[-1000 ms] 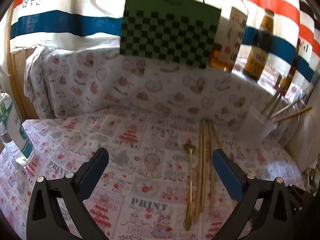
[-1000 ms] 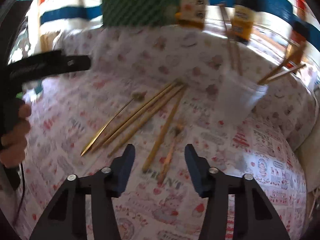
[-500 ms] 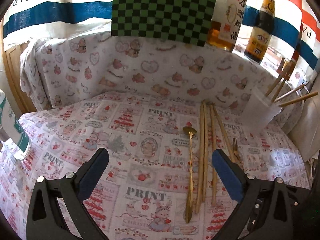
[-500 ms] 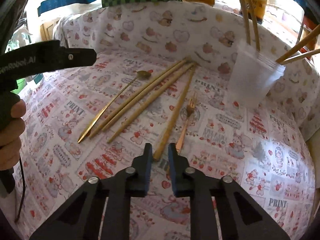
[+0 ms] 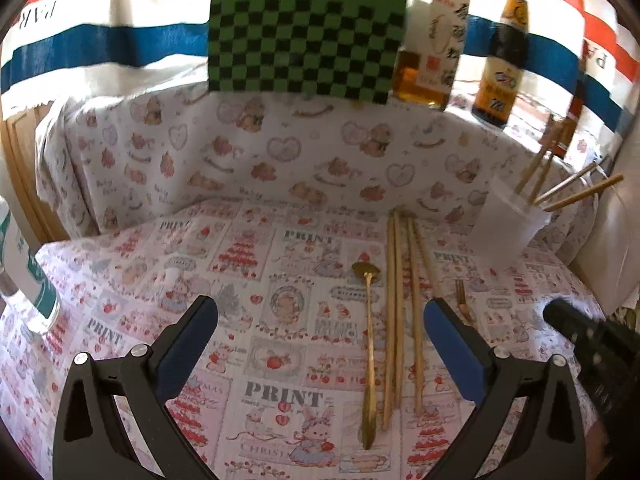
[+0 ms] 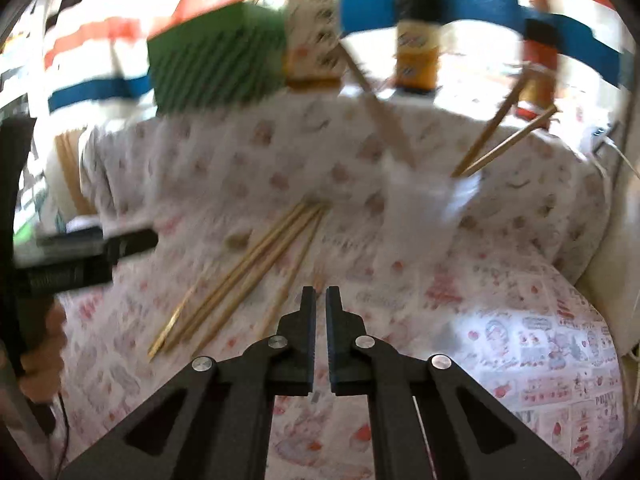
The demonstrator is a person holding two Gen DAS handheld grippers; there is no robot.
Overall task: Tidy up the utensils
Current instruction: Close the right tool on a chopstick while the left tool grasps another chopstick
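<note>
A gold spoon [image 5: 368,344], several wooden chopsticks [image 5: 394,312] and a small fork [image 5: 461,292] lie side by side on the printed cloth. A clear plastic cup [image 5: 508,232] at the right holds more chopsticks. My left gripper [image 5: 320,320] hovers open over the cloth, left of the spoon, holding nothing. My right gripper [image 6: 321,292] is shut, with only a thin slit between the jaws. The blurred fork [image 6: 318,278] shows just beyond its tips. In the left wrist view the right gripper [image 5: 560,320] stands apart from the fork, with bare cloth between them. The loose chopsticks [image 6: 256,264] lie left of the jaws.
A water bottle [image 5: 28,276] stands at the left edge. A green checkered board [image 5: 308,36], a boxed bottle [image 5: 432,48] and a dark bottle [image 5: 500,60] stand on the raised ledge behind. A hand holds the left gripper [image 6: 92,256] at the left.
The right jaws went from wide apart to shut near the fork's handle. The right gripper then rose and came into the left wrist view. The fork and chopsticks stayed put.
</note>
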